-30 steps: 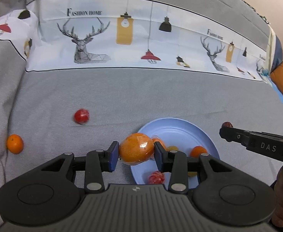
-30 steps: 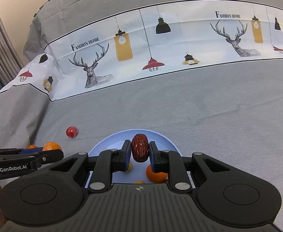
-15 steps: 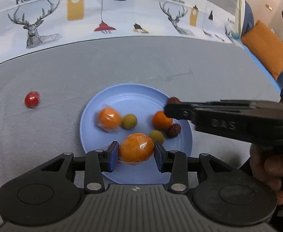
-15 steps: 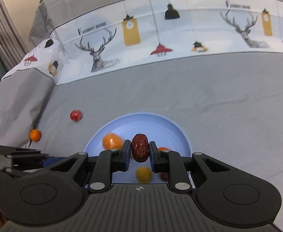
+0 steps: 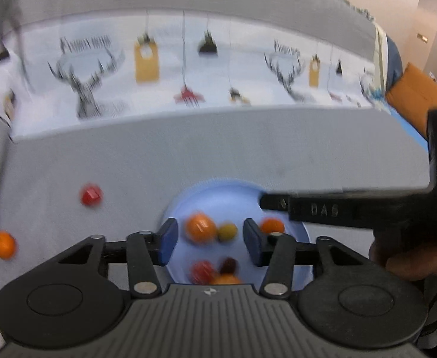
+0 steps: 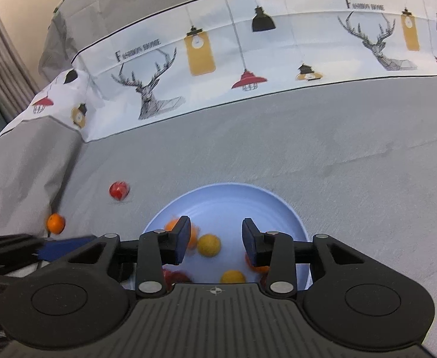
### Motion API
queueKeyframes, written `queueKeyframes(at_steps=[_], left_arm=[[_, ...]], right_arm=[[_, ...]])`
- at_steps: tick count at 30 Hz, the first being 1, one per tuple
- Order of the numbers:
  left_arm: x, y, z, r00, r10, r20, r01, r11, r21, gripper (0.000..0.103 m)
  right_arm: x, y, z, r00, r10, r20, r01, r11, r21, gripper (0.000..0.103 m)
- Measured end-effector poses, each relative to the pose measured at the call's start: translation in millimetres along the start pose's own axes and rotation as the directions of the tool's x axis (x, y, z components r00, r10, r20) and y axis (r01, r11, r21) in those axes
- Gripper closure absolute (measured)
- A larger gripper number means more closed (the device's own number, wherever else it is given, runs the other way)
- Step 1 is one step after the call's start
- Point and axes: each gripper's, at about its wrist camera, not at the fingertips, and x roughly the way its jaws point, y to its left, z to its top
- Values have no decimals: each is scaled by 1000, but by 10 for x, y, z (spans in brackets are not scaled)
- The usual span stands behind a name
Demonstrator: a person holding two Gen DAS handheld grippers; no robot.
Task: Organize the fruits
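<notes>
A light blue plate (image 5: 218,186) (image 6: 227,189) lies on the grey bed cover and holds several small fruits: an orange (image 5: 200,230), a yellow-green one (image 5: 227,232), a red one (image 5: 202,270) and a dark date (image 5: 229,264). My left gripper (image 5: 209,238) hovers over the plate's near side; its jaws are closing slightly with nothing between them. My right gripper (image 6: 215,240) is over the same plate, its jaws opening and empty. A red fruit (image 6: 118,190) and a small orange (image 6: 55,223) lie on the cover left of the plate.
A white printed band with deer and lamps (image 6: 248,59) crosses the bed behind the plate. An orange cushion (image 5: 412,98) sits at far right. A hand (image 5: 409,262) grips the right tool's handle, whose finger (image 5: 314,208) reaches over the plate's right rim.
The left gripper has let go of the wrapped orange and the right gripper of the date; both jaws now stand empty. The left view has swung and blurred.
</notes>
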Motion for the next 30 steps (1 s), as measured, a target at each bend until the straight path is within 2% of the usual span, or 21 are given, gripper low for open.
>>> queueKeyframes(at_steps=[1, 4, 6, 9, 10, 12, 14, 18, 21, 24, 30], left_arm=[[-67, 13, 45, 999, 18, 28, -18, 1000, 9, 71], [-301, 102, 224, 989, 82, 125, -89, 995, 48, 77], [-448, 197, 352, 972, 128, 198, -148, 985, 91, 77], [-544, 341, 463, 935, 203, 292, -263, 947, 183, 77], [-537, 407, 476, 932, 210, 296, -272, 944, 186, 77], [-440, 585, 452, 937, 221, 270, -266, 953, 143, 77], [-283, 730, 471, 957, 222, 188, -240, 967, 83, 79], [-151, 824, 516, 971, 184, 152, -193, 980, 43, 79], [-40, 812, 532, 976, 175, 130, -185, 981, 65, 81], [38, 792, 512, 977, 175, 121, -185, 980, 75, 81], [54, 809, 475, 977, 177, 115, -183, 982, 47, 81]], right_arm=[[4, -3, 7, 1000, -6, 8, 6, 1000, 4, 63], [-1, 4, 23, 999, -14, 33, 14, 1000, 1, 63], [-1, 23, 33, 999, -19, 46, 19, 1000, -10, 63], [10, 27, 47, 998, -25, 59, 27, 999, -20, 63], [17, 32, 55, 998, -27, 63, 28, 999, -22, 63], [32, 51, 68, 997, -29, 71, 31, 999, -27, 63], [41, 78, 79, 996, -30, 81, 33, 999, -34, 63], [52, 170, 89, 994, -22, 106, 28, 998, -64, 63], [50, 218, 105, 992, -11, 129, 22, 996, -89, 65], [15, 251, 121, 988, 13, 153, 2, 995, -102, 73], [8, 270, 141, 987, 46, 155, -30, 994, -105, 74]])
